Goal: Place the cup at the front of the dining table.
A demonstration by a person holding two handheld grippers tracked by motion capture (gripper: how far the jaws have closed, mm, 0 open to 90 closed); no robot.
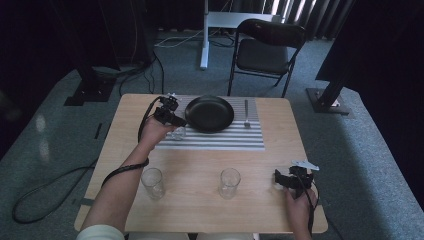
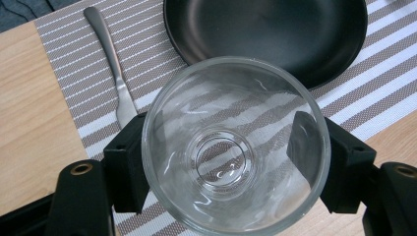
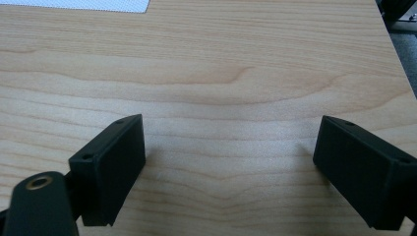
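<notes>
Left hand-held gripper (image 2: 231, 162) clamping glass (image 2: 235, 145) beside plate (image 2: 265, 34), right hand-held gripper (image 3: 231, 172) wide open, empty.

surface: I see a light wooden rectangular top (image 1: 200, 200) with rounded corners, standing on grey carpet floor (image 1: 370, 165).
mat: a grey-and-white striped woven placemat (image 1: 220, 140) lies flat on the far middle of my surface.
near glasses: two clear empty drinking glasses stand upright straight on the wood, one near left (image 1: 152, 183), one near centre (image 1: 229, 183), well apart.
bare wood: I see the near right part (image 3: 236, 73) with nothing on it.
</notes>
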